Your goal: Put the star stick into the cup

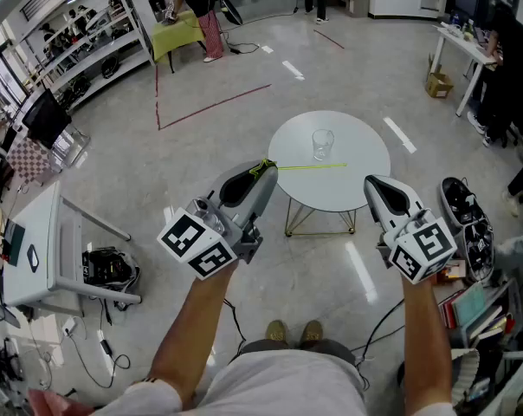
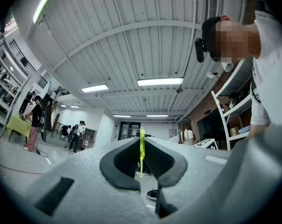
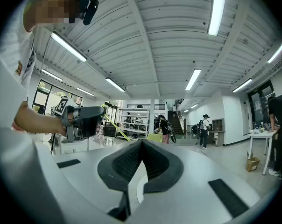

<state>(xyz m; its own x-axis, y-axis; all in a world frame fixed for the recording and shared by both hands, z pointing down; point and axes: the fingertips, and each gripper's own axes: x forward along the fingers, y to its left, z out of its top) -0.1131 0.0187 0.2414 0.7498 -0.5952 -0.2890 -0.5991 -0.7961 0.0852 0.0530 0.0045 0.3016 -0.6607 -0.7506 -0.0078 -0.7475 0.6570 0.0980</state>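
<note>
Low in the middle of the picture, the left gripper [image 1: 266,173] has its jaws pinched shut on one end of the thin yellow-green star stick [image 1: 309,166]. The stick pokes out sideways to the right. The right gripper [image 1: 371,183], at the right, has its jaws closed with nothing in them. Farther up, the round white table [image 1: 357,185] holds the clear cup [image 1: 322,144]. The stick crosses just below the cup and is not in it.

Thin star stick [image 2: 142,153] upright, seemingly pinched, between left gripper [image 2: 142,139] fingers [image 2: 120,164]
</note>
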